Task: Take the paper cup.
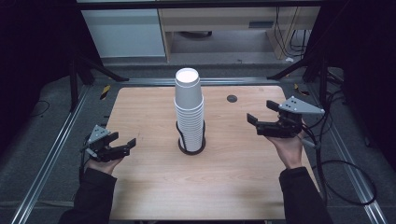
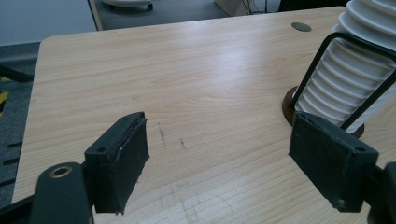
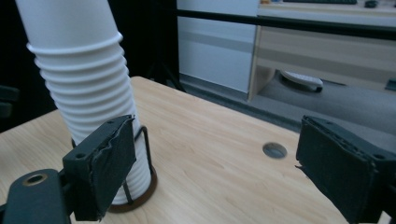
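On the near half of the tabletop (image 1: 154,186) both tools wait with nothing between their jaws: the left tool (image 1: 122,143) at the left edge and the right tool (image 1: 260,116) raised above the right side, each with jaws apart. Between them, at the middle of the tabletop, stands the stack of white paper cups (image 1: 189,109), nested upside down in a black wire holder (image 1: 191,142) with a round base. The cups look light, thin-walled and easy to crush, and their smooth sides may slip. A gentle pinch on the top cup's wall, above the rolled rims, seems the best hold. The ribbed column of rims leans slightly. Beyond it a small round grommet (image 1: 232,98) sits in the wood.
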Tool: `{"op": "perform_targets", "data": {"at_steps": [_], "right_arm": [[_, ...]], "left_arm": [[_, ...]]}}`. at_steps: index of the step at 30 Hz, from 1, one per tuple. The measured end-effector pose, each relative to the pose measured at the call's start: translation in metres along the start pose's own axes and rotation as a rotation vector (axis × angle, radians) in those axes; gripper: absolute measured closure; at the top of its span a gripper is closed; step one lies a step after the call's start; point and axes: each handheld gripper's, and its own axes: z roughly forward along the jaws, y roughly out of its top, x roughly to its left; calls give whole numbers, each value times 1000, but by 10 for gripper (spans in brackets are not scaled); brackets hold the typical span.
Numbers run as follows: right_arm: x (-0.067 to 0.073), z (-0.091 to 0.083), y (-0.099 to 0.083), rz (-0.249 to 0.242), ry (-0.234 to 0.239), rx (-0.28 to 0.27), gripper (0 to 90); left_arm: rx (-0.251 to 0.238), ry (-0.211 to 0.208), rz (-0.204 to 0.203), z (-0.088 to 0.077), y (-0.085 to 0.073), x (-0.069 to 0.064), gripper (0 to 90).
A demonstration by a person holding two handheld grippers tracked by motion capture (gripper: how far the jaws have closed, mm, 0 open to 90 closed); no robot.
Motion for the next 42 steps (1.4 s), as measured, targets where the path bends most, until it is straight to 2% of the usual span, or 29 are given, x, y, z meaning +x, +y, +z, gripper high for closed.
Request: {"op": "perform_targets", "data": {"at_steps": [10, 16, 20, 22, 26, 27, 34, 39, 42], "right_arm": [[32, 22, 45, -62, 83, -36, 115], [46, 34, 63, -79, 116, -59, 115], [52, 41, 68, -83, 129, -58, 115], [56, 47, 71, -74, 154, -66, 113], [60, 55, 74, -70, 163, -66, 108], [62, 60, 75, -62, 186, -78, 106], [74, 74, 79, -65, 237, -98, 100], [89, 91, 82, -101, 273, -72, 88], [97, 100, 85, -107, 268, -63, 79]], "left_arm": [[8, -14, 0, 2, -2, 1, 194], [24, -12, 8, 5, -4, 2, 204], [36, -8, 16, 7, -5, 1, 210], [39, -10, 19, 8, -5, 0, 213], [49, -10, 22, 9, -5, 0, 216], [49, -11, 20, 9, -6, 0, 217], [51, -14, 18, 10, -6, 0, 218], [50, -16, 18, 10, -5, 0, 218], [50, -15, 19, 9, -5, 1, 218]]}}
